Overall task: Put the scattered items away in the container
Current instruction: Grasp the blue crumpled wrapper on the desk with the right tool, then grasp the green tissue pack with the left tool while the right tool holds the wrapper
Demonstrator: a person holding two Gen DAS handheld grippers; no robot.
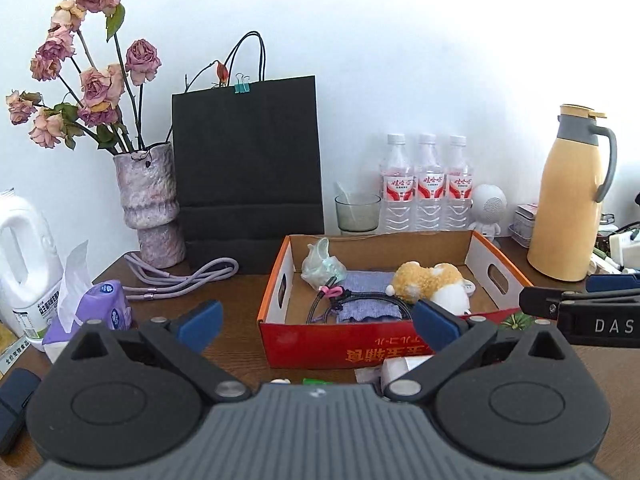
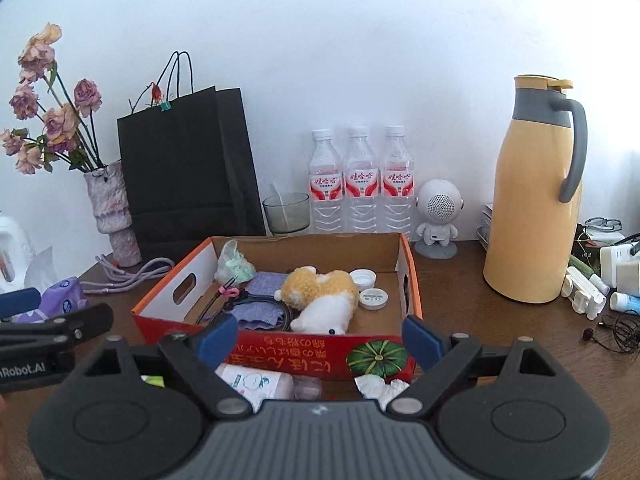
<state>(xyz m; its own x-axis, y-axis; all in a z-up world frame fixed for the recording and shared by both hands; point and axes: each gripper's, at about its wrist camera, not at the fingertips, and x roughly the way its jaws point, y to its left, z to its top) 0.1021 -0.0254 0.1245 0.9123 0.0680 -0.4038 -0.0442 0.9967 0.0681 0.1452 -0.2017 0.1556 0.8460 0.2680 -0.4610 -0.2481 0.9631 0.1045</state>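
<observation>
An open red-and-orange cardboard box [image 1: 312, 344] [image 2: 280, 352] stands on the brown table. It holds a plush dog [image 2: 320, 296] [image 1: 430, 282], a purple cloth [image 2: 260, 312], a black cable [image 1: 344, 306], a green bag [image 2: 234, 266] and two white caps [image 2: 372, 298]. On the table in front of the box lie a white tissue pack [image 2: 256, 384], a crumpled white tissue [image 2: 378, 386] and a small green item [image 1: 316, 381]. My left gripper [image 1: 316, 322] is open and empty before the box. My right gripper [image 2: 320, 338] is open and empty over the box's front wall.
Behind the box stand a black paper bag [image 1: 248, 168], a vase of dried roses [image 1: 150, 208], a glass [image 2: 286, 212], three water bottles [image 2: 362, 184], a white robot speaker [image 2: 438, 216] and a yellow jug [image 2: 536, 196]. A purple strap [image 1: 180, 276], wet wipes [image 1: 100, 304] and a detergent bottle [image 1: 24, 264] lie left.
</observation>
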